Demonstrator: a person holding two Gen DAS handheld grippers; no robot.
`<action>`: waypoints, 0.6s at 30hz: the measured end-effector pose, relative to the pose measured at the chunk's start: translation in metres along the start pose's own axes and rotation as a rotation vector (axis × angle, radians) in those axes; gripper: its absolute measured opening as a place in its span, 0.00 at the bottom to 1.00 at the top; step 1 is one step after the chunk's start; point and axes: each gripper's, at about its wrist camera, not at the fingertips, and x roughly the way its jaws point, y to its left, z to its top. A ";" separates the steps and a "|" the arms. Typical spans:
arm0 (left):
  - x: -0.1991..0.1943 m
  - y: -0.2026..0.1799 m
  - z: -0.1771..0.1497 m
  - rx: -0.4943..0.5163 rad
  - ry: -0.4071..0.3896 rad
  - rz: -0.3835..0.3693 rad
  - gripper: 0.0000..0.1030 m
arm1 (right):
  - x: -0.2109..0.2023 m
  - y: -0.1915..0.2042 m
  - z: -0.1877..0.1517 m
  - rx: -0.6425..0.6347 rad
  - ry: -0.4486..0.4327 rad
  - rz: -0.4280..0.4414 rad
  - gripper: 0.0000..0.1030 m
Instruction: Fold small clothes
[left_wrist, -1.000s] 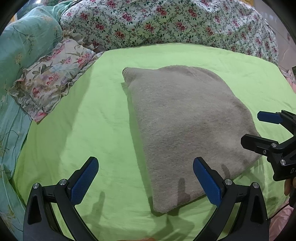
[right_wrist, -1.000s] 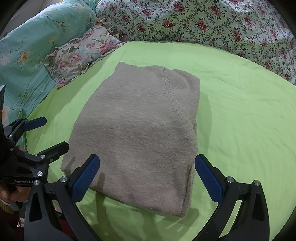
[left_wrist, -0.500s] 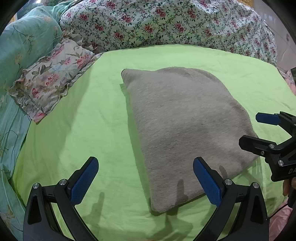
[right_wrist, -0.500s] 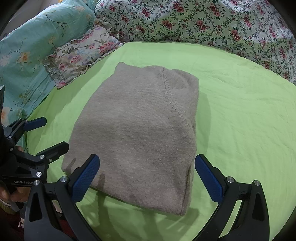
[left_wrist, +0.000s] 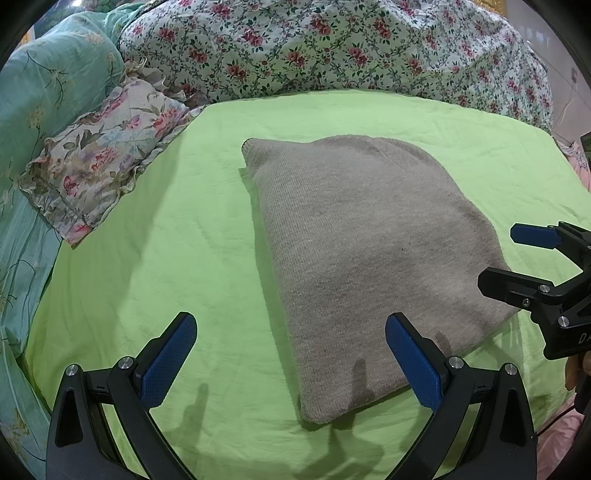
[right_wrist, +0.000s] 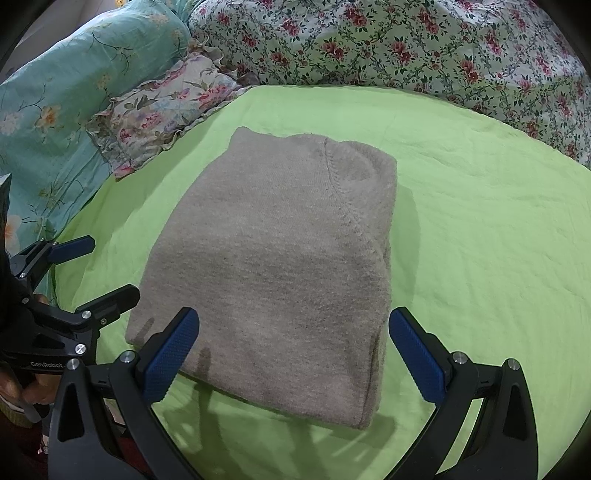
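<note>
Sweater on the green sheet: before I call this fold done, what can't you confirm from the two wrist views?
- Sweater: its inner layers and sleeves are hidden under its top layer in both views.
- Its underside against the sheet: hidden by the sweater itself.
- Its near edge, right wrist view: partly covered by the right gripper finger.
- Left gripper: body cut off by the bottom edge of the left wrist view.
</note>
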 end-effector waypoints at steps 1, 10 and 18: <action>0.000 0.000 0.000 0.000 0.000 0.000 0.99 | 0.000 0.000 0.000 0.000 0.001 0.000 0.99; 0.000 -0.001 0.001 0.003 -0.002 -0.001 0.99 | 0.000 0.000 0.000 0.002 0.001 0.003 0.99; 0.000 -0.001 0.003 -0.007 0.001 -0.004 0.99 | 0.000 0.000 0.000 0.003 0.003 0.003 0.99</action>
